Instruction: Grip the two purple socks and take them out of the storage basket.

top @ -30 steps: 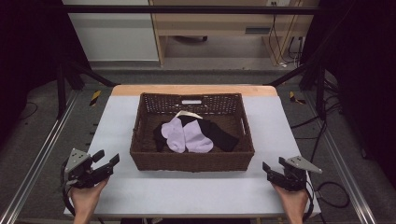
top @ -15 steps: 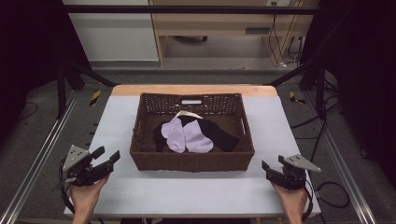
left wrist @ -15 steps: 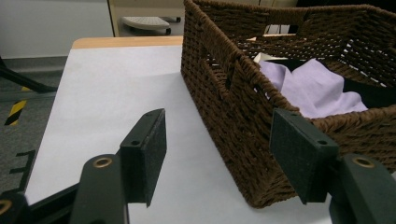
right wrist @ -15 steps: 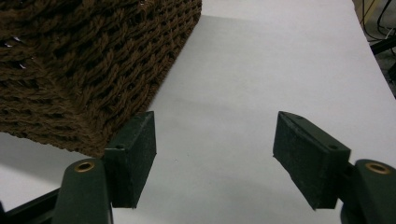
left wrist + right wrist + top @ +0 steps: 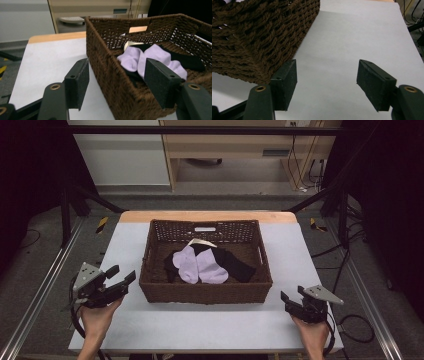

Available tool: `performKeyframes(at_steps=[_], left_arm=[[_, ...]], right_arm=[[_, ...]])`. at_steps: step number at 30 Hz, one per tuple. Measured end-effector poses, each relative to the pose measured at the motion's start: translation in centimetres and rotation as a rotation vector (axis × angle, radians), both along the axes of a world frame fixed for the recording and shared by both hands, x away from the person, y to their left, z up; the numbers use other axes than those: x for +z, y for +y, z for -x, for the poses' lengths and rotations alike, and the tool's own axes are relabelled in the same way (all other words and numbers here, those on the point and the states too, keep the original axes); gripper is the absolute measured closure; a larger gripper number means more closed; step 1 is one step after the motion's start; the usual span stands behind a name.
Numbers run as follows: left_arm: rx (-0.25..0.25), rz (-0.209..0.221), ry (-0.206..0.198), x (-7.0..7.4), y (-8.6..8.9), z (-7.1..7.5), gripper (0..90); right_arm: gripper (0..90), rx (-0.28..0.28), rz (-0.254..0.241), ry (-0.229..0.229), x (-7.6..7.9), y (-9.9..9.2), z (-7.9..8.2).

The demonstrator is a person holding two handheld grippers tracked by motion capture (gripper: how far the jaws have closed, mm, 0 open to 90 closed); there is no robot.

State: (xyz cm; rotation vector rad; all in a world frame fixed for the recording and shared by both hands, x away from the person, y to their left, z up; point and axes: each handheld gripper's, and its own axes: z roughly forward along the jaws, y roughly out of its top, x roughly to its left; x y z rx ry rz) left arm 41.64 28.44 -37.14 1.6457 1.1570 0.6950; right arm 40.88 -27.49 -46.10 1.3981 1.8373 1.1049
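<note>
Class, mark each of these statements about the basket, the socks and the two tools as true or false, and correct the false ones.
1. The lilac socks lie inside the brown wicker basket. True.
2. The left tool is clamped on a sock. False: its jaws stand open with nothing in them, outside the basket's left wall.
3. A black sock lies beside the lilac ones. True.
4. The right tool reaches into the basket. False: it sits over the grey table off the basket's near right corner; its jaws have just been closing a little, with nothing between them.
5. The basket is tipped on its side. False: it stands upright.
</note>
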Motion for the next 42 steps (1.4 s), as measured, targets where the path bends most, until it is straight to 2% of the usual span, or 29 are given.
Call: performKeyframes(at_steps=[5,13,18,22,30,31,34,39,42], left_arm=[[-0.016,0.012,-0.02,1.3,-1.1,-0.7,36.7],[-0.05,-0.006,-0.037,3.3,-3.6,-2.3,37.1],[-0.073,-0.022,-0.033,3.5,-5.3,-3.1,37.8],[-0.085,-0.018,-0.028,3.6,-6.0,-3.5,38.8],[-0.093,-0.017,-0.014,3.9,-8.1,-5.7,41.5],[-0.104,-0.014,-0.001,3.8,-8.8,-6.3,41.8],[-0.111,-0.025,0.0,3.8,-9.5,-6.8,42.5],[-0.124,-0.051,0.0,3.6,-11.2,-8.6,43.6],[-0.133,-0.047,0.0,3.5,-11.6,-9.1,44.6]], right_arm=[[34.2,0.003,0.007,-0.001,-0.1,0.0,-0.1],[35.0,0.003,0.005,0.001,-0.1,0.0,-0.1],[36.1,0.005,0.002,0.001,0.0,0.0,-0.1],[36.6,0.004,0.0,0.001,-0.1,-0.1,-0.1],[37.5,0.01,0.004,0.005,-0.1,-0.1,-0.2],[37.6,0.009,0.005,0.007,-0.1,-0.1,-0.2],[37.7,0.008,0.006,0.005,-0.1,-0.1,-0.2],[38.0,0.005,0.006,0.002,-0.1,-0.3,-0.2],[38.1,0.002,-0.004,0.008,-0.1,-0.3,-0.1]])
